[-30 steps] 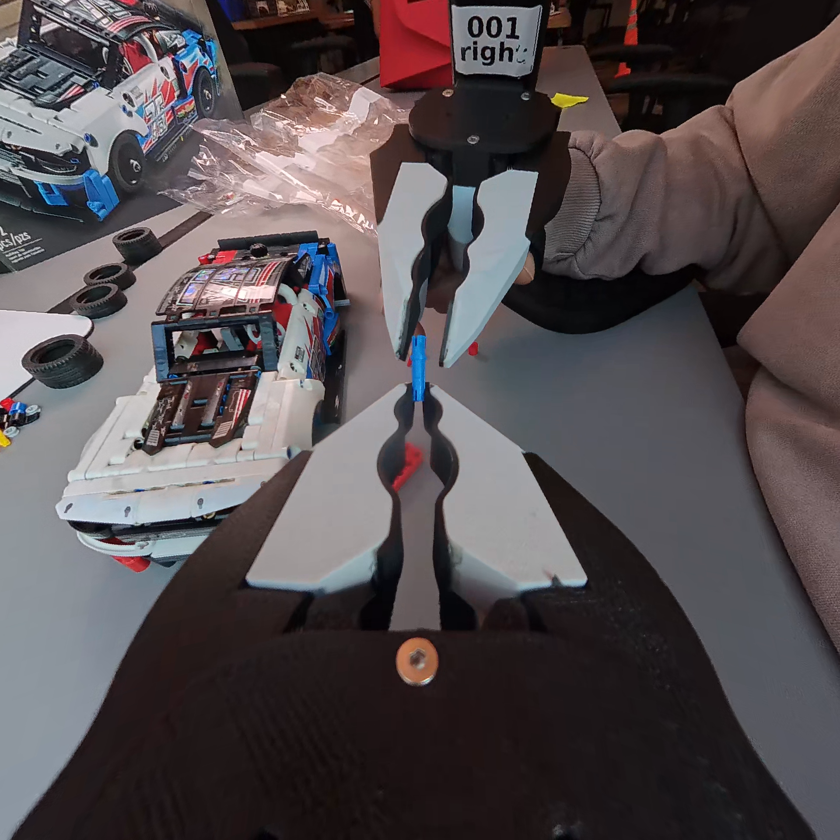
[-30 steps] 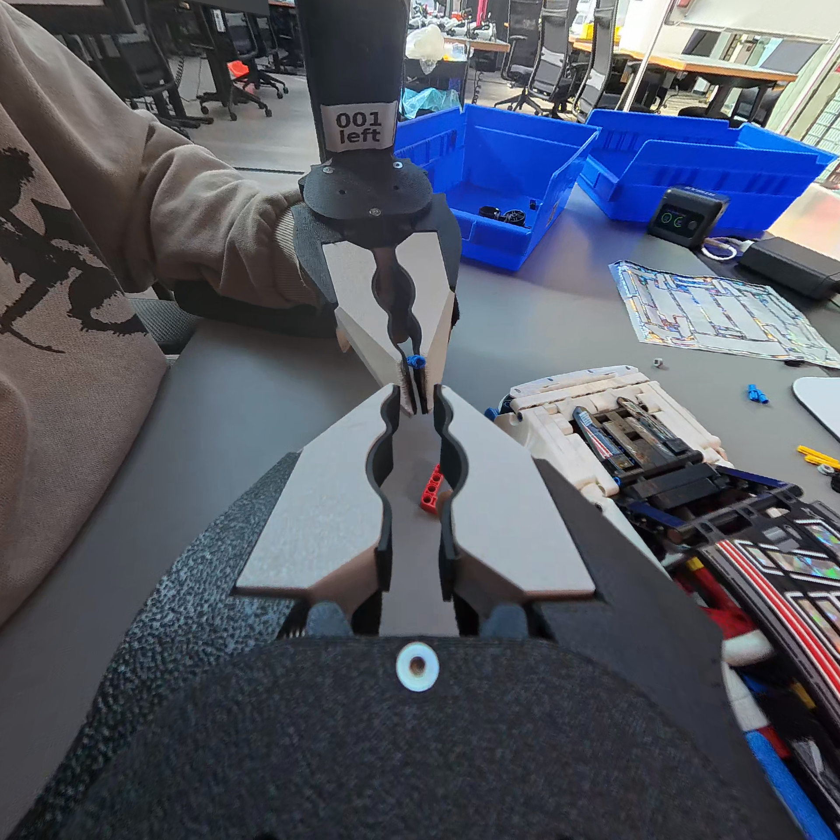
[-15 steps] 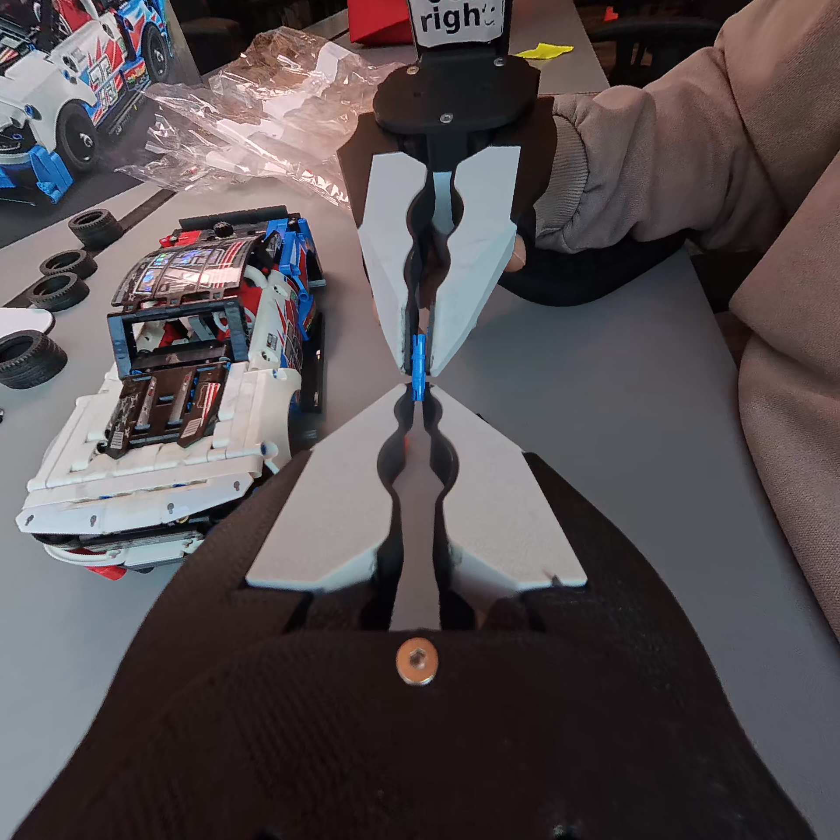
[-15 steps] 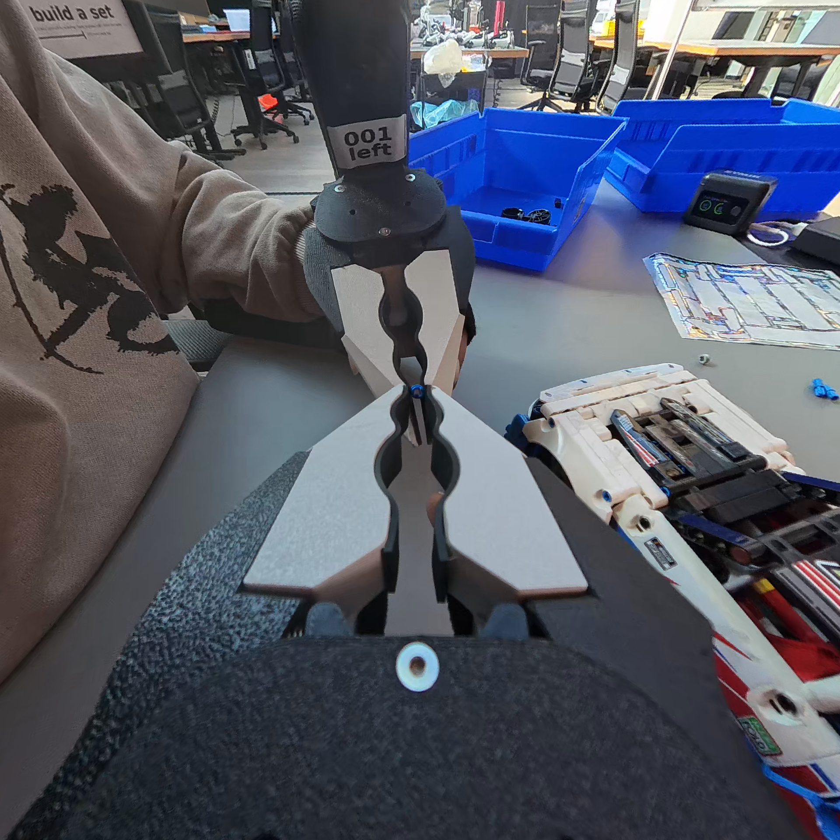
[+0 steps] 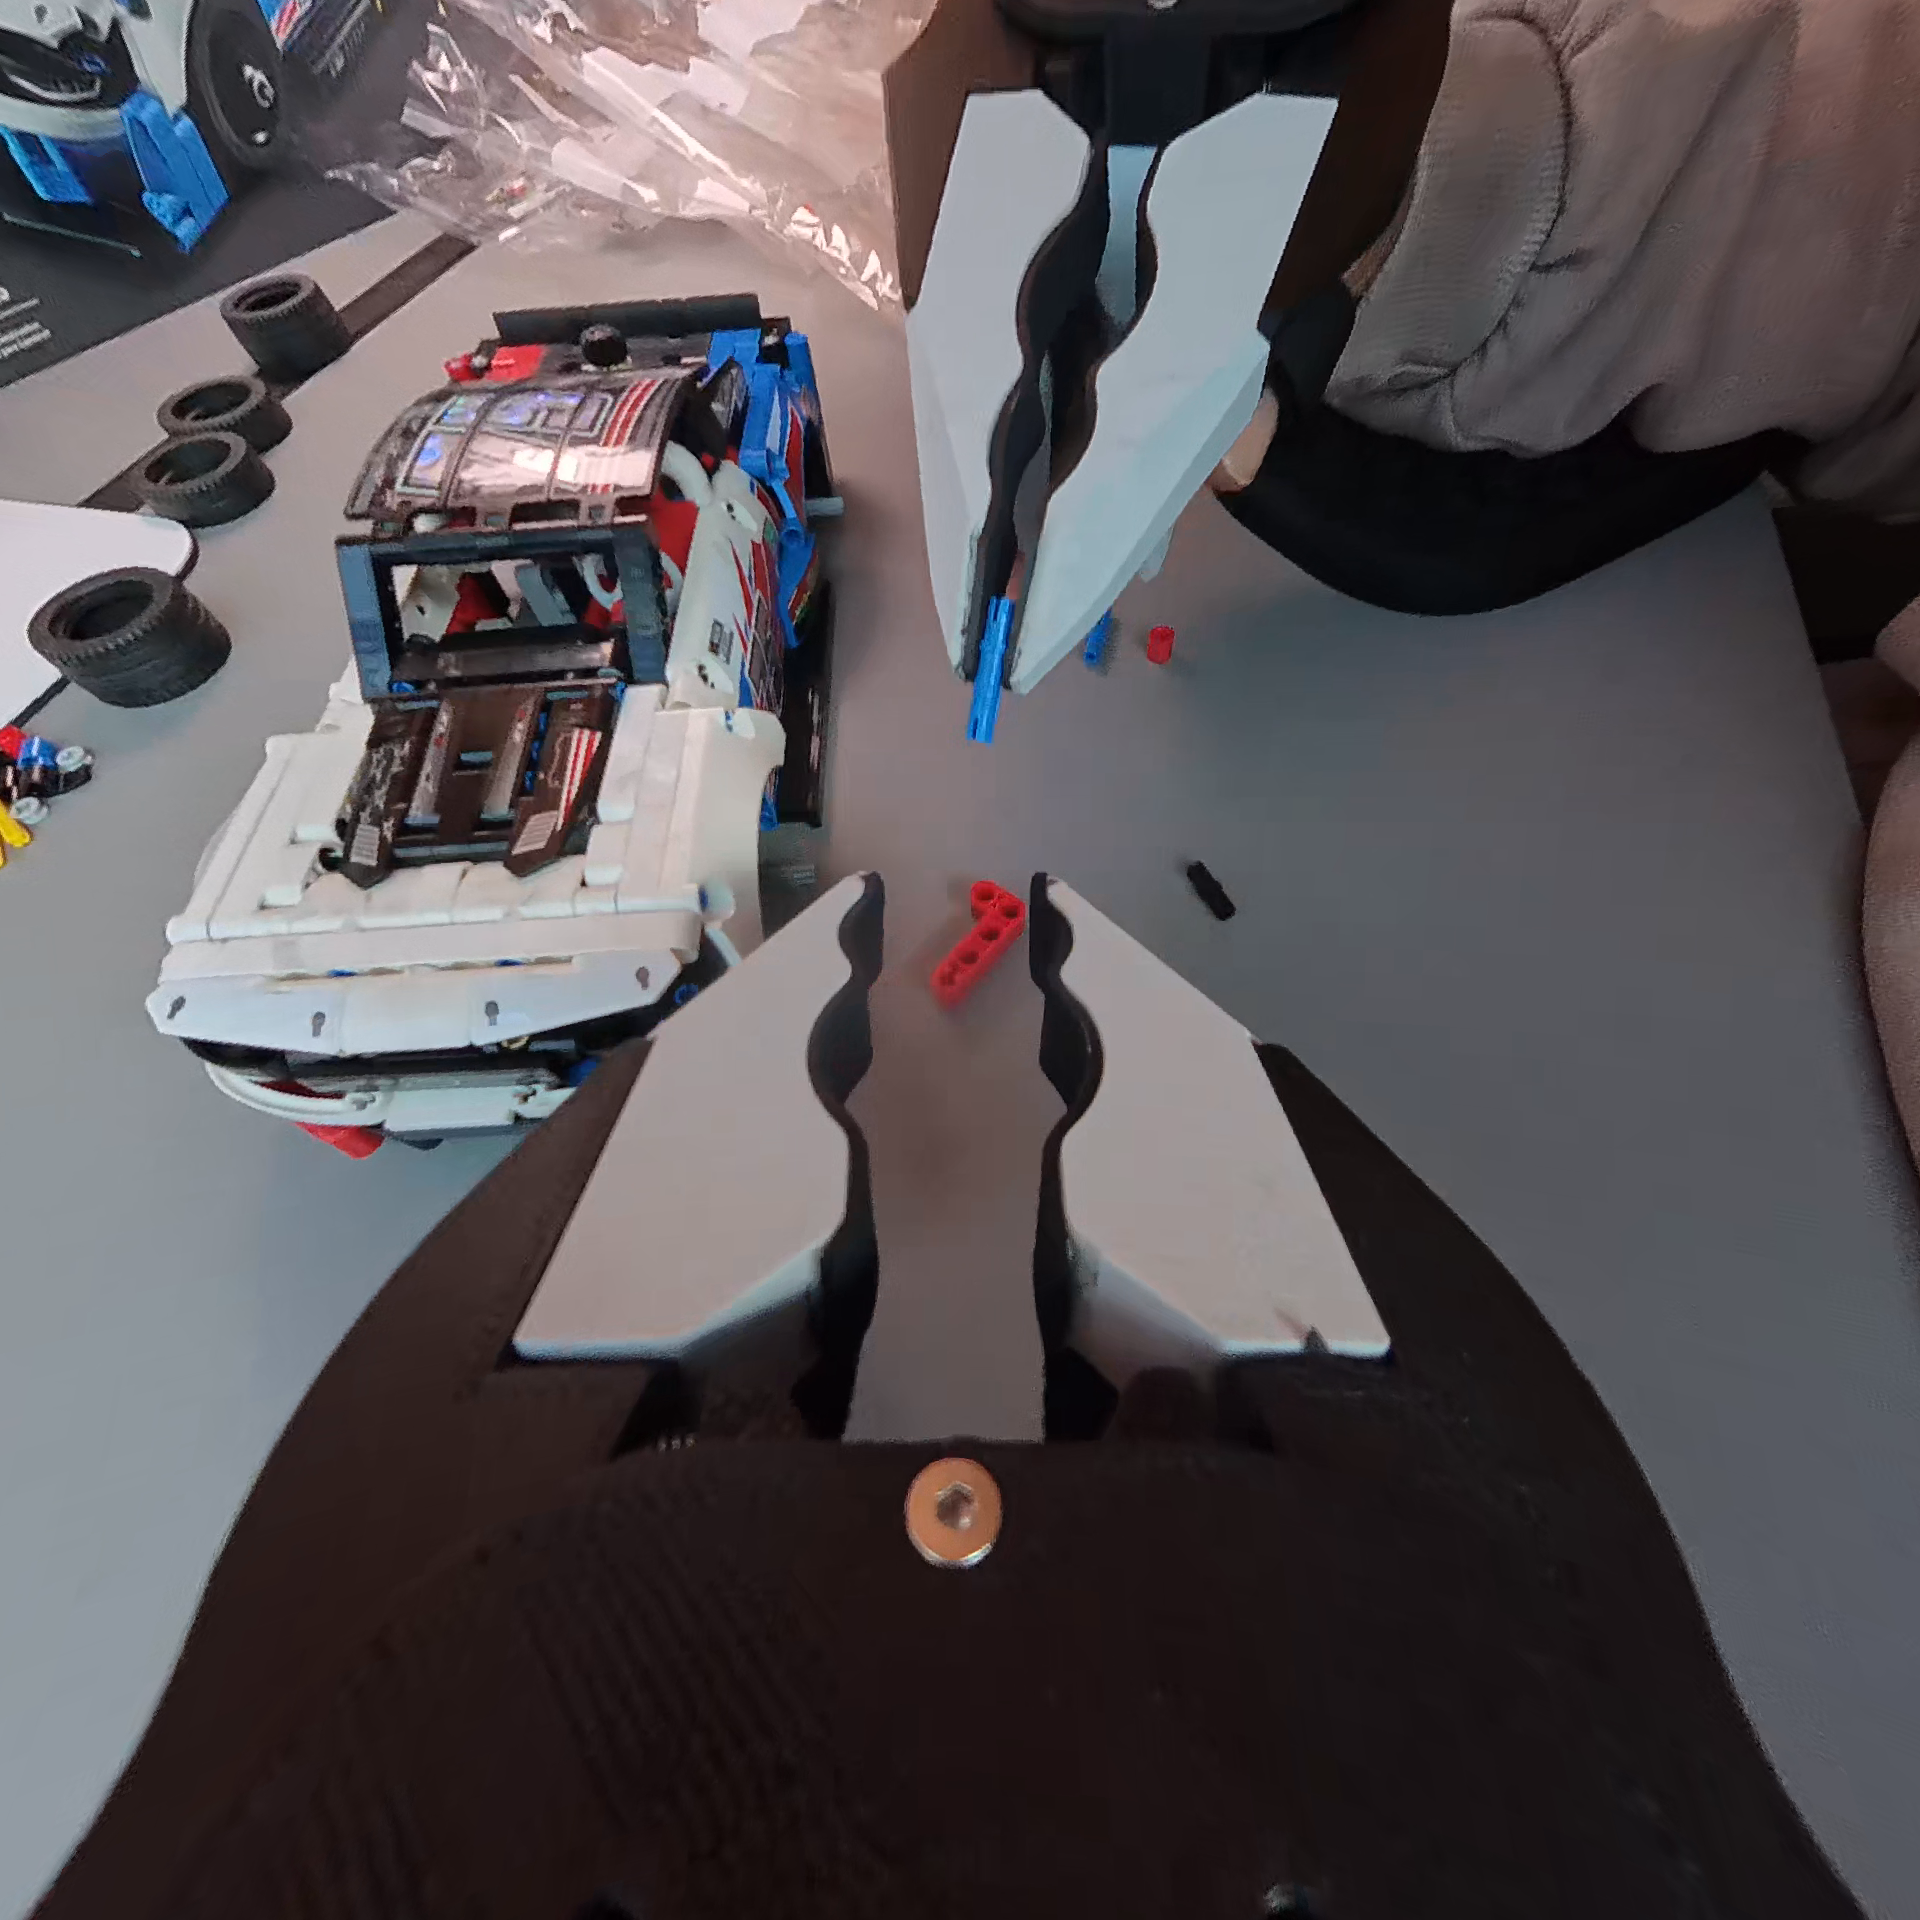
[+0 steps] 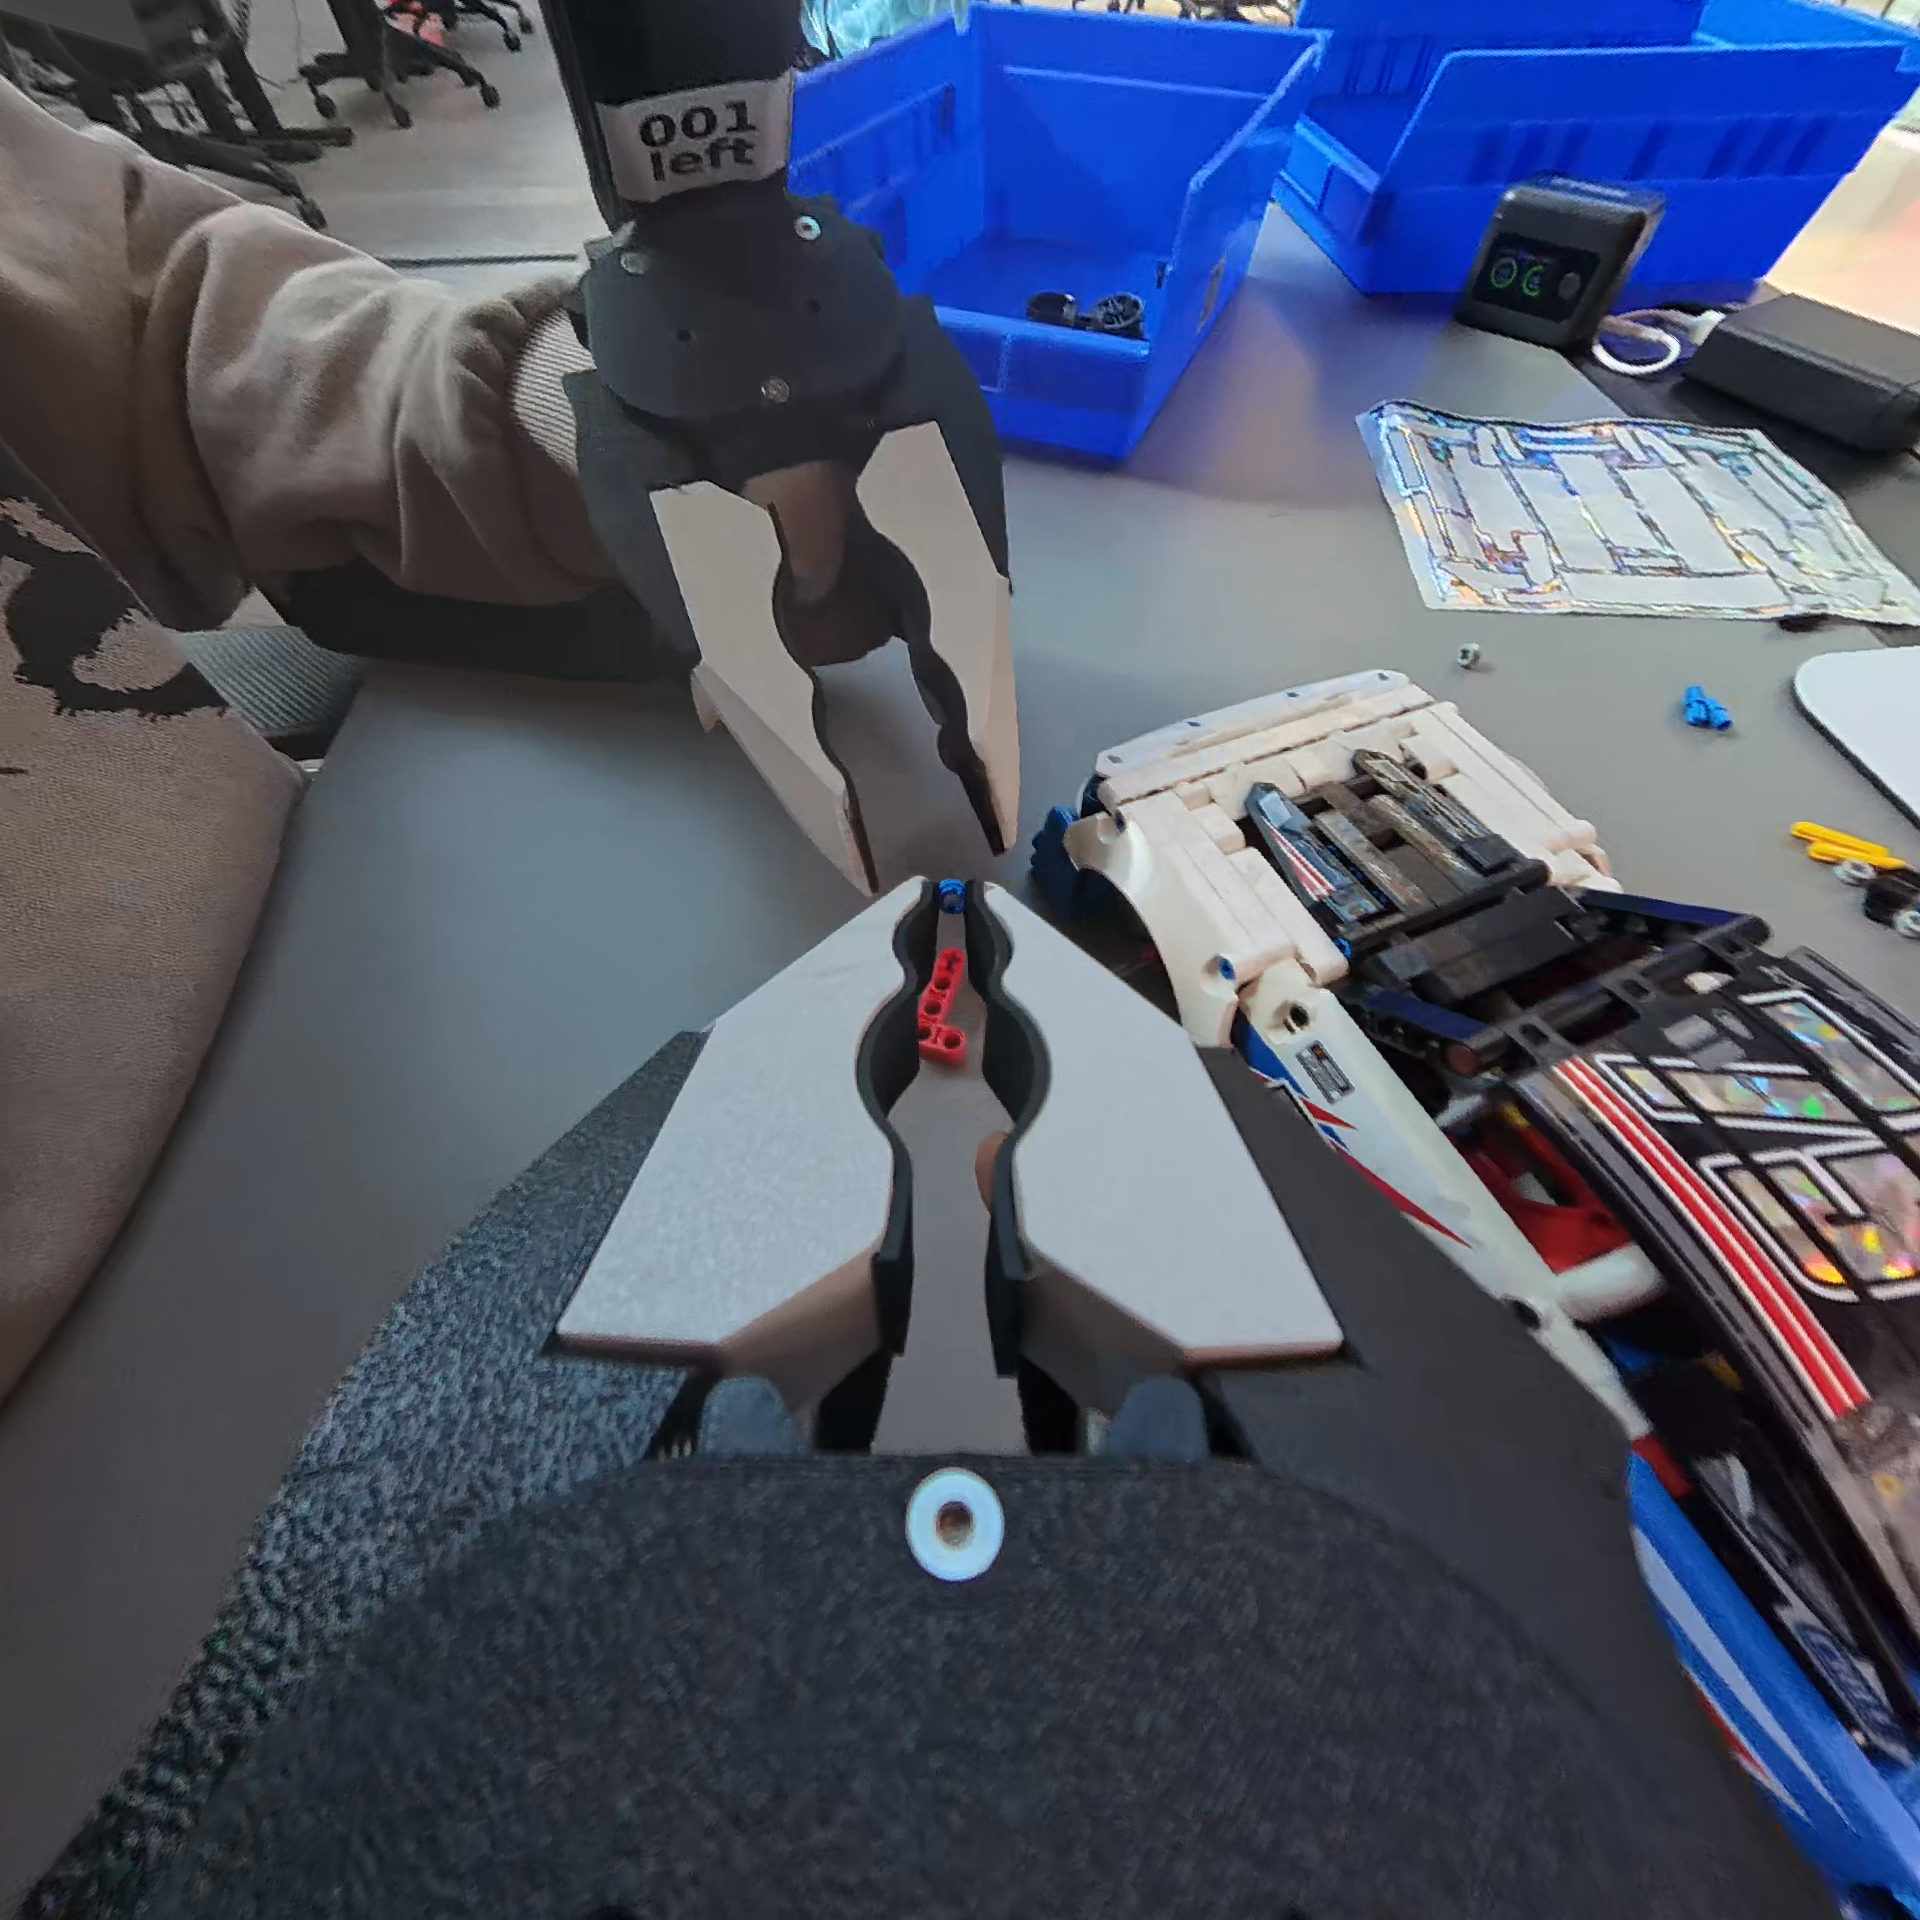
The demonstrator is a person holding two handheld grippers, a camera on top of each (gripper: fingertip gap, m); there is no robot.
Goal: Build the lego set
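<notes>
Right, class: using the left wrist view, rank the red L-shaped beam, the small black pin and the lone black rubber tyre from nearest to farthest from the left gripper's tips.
1. Red L-shaped beam, lying between the open left gripper tips.
2. Small black pin, to the right.
3. Lone black rubber tyre, far left.

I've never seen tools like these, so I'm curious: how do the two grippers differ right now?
The left gripper is open, its fingers spread with nothing between them; the right gripper is shut on a blue pin. The left gripper hovers over the red angled beam lying on the grey table; the right gripper holds its pin clear of the table. Both have pale fingers on black bodies and point toward each other.
</notes>
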